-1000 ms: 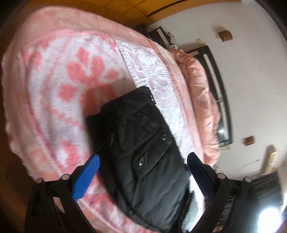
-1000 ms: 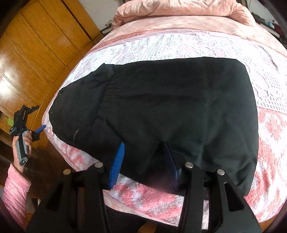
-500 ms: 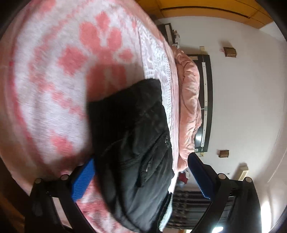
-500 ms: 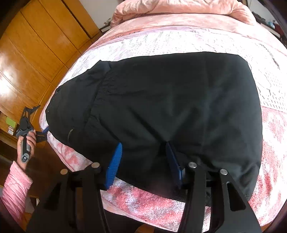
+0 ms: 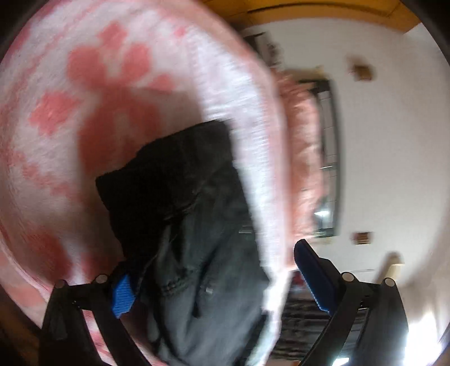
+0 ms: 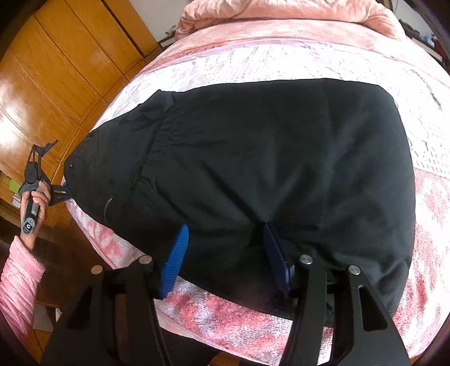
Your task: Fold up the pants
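While both tools gape, the pants point(image 6: 267, 169) lie between right tool point(image 6: 225, 259) pads, left tool point(image 5: 213, 281) at waistband

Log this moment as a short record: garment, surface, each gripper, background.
garment: black pants, spread flat, waist end toward the left gripper
surface: bed with pink and white blanket
left gripper: jaws wide apart, straddling the waist end of the pants; view blurred
right gripper: jaws open, over the near edge of the pants
left hand: pink sleeve, holding the left gripper's handle
background: wooden wardrobe, pink duvet
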A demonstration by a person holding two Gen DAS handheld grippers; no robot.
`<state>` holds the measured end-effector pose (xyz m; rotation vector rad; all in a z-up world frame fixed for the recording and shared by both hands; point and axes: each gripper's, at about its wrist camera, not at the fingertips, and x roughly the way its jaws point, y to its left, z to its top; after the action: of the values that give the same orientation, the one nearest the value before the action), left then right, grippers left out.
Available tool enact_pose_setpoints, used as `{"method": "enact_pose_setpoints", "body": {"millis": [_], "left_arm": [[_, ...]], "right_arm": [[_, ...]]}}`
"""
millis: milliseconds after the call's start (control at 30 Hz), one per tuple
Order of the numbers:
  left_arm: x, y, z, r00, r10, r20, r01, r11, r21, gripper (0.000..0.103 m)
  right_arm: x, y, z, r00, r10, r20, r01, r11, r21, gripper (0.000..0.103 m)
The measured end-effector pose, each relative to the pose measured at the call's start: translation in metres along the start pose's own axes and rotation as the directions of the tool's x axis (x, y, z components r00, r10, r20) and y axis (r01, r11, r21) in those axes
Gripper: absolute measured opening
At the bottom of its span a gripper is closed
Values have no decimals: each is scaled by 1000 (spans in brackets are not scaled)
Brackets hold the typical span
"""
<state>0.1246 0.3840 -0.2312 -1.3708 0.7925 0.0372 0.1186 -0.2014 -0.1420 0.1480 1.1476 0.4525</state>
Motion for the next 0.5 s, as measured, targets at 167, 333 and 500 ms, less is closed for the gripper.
{"method": "enact_pose_setpoints", "body": {"millis": [167, 333, 500], "left_arm": [[9, 2, 2, 999, 33, 25, -32, 999, -33, 88], [11, 12, 3, 1000, -9, 11, 10, 984, -179, 31], [7, -3, -4, 997, -65, 39, 70, 990, -123, 20]], "right_arm": [[1, 6, -2, 1000, -16, 1, 16, 999, -32, 62], [2, 3, -3, 1000, -3, -1, 3, 999, -36, 62], [2, 1, -6, 1000, 0, 5, 0, 999, -44, 63]]}}
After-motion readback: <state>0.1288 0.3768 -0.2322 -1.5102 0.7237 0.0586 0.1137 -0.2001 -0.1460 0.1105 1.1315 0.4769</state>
